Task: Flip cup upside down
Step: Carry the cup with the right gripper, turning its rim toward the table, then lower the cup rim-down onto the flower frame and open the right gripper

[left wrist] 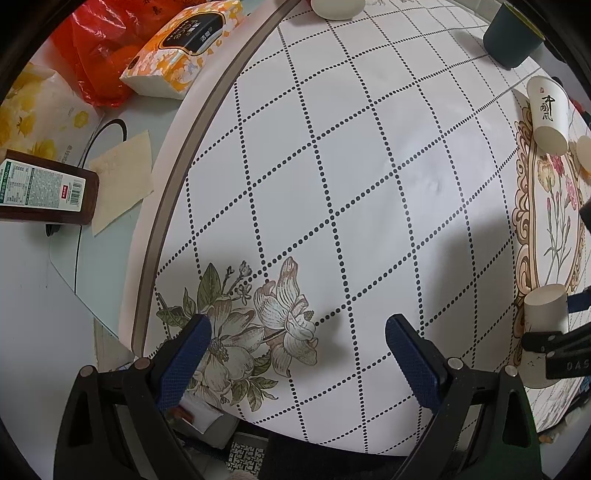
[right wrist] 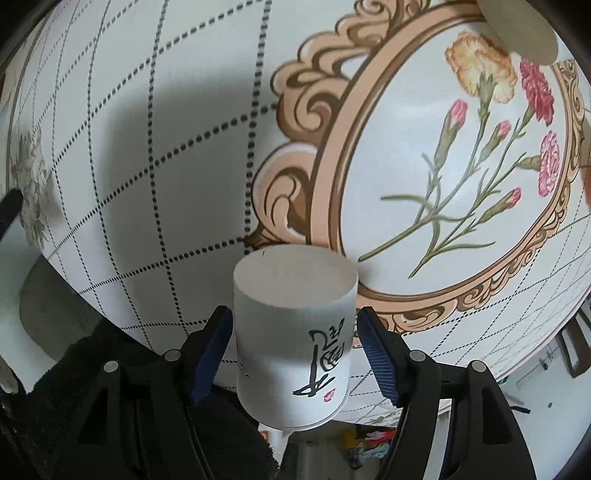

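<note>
A white paper cup (right wrist: 293, 332) with black calligraphy sits between the blue pads of my right gripper (right wrist: 295, 350), bottom end pointing away from the camera, above the table's near edge. The left pad (right wrist: 214, 350) touches its side; the right pad (right wrist: 376, 354) sits right at it. The same cup (left wrist: 545, 332) and the right gripper show at the right edge of the left wrist view. My left gripper (left wrist: 295, 354) is open and empty over the flower print on the tablecloth (left wrist: 351, 184). A second white paper cup (left wrist: 548, 114) with calligraphy stands on the table at the far right.
A dark teal cup (left wrist: 511, 33) stands at the far right corner. A white rounded object (left wrist: 336, 7) sits at the far edge. Left of the table lie a tissue box (left wrist: 184, 48), a red bag (left wrist: 96, 48), a brown bottle (left wrist: 44, 192) and a paper napkin (left wrist: 122, 181).
</note>
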The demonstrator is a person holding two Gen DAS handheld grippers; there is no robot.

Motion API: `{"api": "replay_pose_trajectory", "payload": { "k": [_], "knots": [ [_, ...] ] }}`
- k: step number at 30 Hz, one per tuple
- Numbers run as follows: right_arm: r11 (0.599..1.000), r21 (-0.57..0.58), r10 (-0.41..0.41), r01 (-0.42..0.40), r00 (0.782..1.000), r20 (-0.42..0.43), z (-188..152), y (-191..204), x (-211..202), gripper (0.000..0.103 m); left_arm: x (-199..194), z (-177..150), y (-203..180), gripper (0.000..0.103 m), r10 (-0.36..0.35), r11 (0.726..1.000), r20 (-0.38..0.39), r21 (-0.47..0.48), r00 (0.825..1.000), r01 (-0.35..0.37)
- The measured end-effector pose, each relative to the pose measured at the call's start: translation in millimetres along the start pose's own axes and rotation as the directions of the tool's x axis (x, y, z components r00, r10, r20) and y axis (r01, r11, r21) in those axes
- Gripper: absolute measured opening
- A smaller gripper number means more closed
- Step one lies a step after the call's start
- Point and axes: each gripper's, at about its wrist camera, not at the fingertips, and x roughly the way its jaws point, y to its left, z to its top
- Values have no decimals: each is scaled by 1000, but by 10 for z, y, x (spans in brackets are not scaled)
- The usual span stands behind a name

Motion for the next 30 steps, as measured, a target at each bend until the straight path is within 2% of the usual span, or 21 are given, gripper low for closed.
{"api": "replay_pose_trajectory", "payload": {
  "k": [2,4,9,11,13,16,17,20,21,22,24,26,28,30],
  "knots": [
    [1000,0,-5,5,1000,7,12,62,-16,72,-5,-14,-6,97,-1,1000,0,2,1000,1],
    [1000,5,-11,11,1000,28,101,66,-88,63,-15,-28,-23,97,2,1000,2,9,1000,-2],
    [1000,-4,-28,28,995,97,46,48,-312,62,-31,-32,-76,97,4,1000,4,22,1000,-4],
    [1000,-5,-30,31,990,135,-116,101,-432,62,-43,-31,-116,97,4,1000,3,31,1000,-4],
    [1000,7,-27,26,979,202,-181,76,-553,62,-61,-28,-162,97,2,999,4,42,1000,-2],
    [1000,18,-27,22,941,337,-290,49,-763,61,-83,-8,-230,97,-8,999,-2,51,1000,8],
    [999,30,-22,11,923,383,-323,21,-827,61,-91,5,-246,97,-14,999,-5,51,1000,14],
    [998,67,-27,-11,841,541,-415,-63,-986,61,-104,43,-276,97,-33,998,-15,45,999,34],
    [996,82,-26,-30,797,604,-448,-97,-1032,61,-105,54,-279,97,-38,998,-19,41,999,39],
    [995,92,-24,-47,764,645,-473,-125,-1052,61,-110,70,-279,97,-41,998,-24,36,999,41],
    [989,119,-32,-83,677,736,-540,-182,-1093,61,-124,102,-282,97,-40,999,-22,32,999,41],
    [983,144,-47,-116,595,802,-603,-222,-1075,61,-129,127,-289,97,-38,999,-22,29,999,38],
    [978,158,-62,-133,538,841,-681,-196,-987,61,-147,153,-299,97,-33,999,-20,27,999,33],
    [979,162,-80,-126,493,866,-713,-135,-866,62,-160,163,-318,97,-30,999,-17,29,999,30]
  ]
}}
